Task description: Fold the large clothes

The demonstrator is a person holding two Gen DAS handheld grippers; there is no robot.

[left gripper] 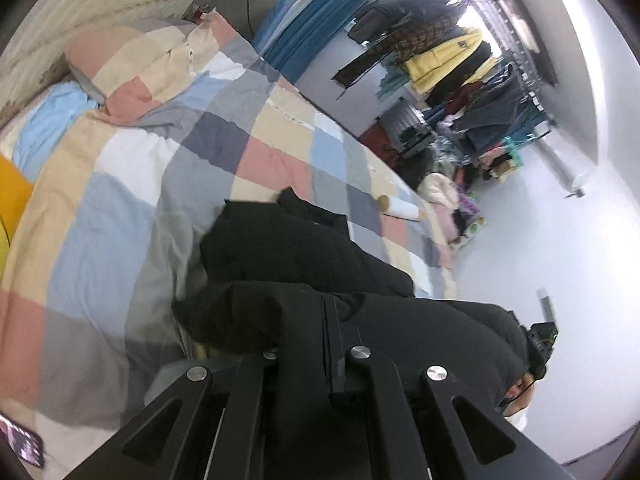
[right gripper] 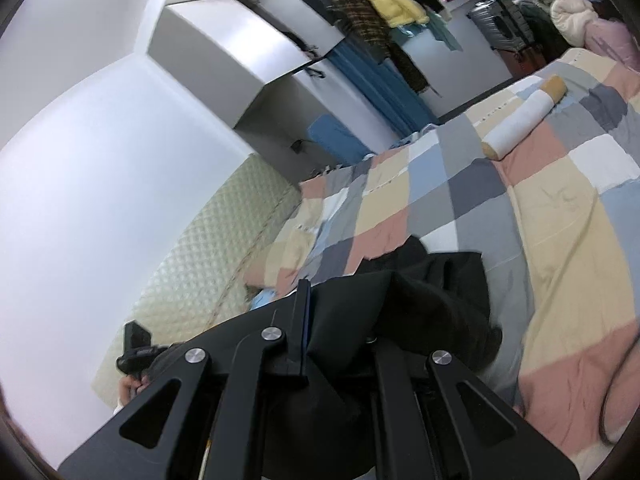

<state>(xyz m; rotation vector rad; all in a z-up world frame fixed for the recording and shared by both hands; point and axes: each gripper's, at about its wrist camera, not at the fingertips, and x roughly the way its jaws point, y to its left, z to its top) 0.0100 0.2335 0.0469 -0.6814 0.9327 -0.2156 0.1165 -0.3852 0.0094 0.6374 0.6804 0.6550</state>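
Observation:
A large black garment [left gripper: 296,248] lies bunched on a checked bedspread [left gripper: 120,208]. My left gripper [left gripper: 316,344] is shut on a fold of it, with cloth draped over both fingers and hiding the tips. In the right wrist view the same black garment [right gripper: 432,296] hangs over my right gripper [right gripper: 340,344], which is shut on its cloth; one finger [right gripper: 301,320] shows and the other is covered. The other gripper [right gripper: 138,350] shows at lower left of the right wrist view, gripping the far edge of the garment.
A white and tan roll [left gripper: 398,207] lies on the bed near its edge, also in the right wrist view [right gripper: 524,118]. A rack of hanging clothes [left gripper: 452,60] and piled clothes [left gripper: 452,184] stand past the bed. A padded headboard [right gripper: 224,248] runs along the wall.

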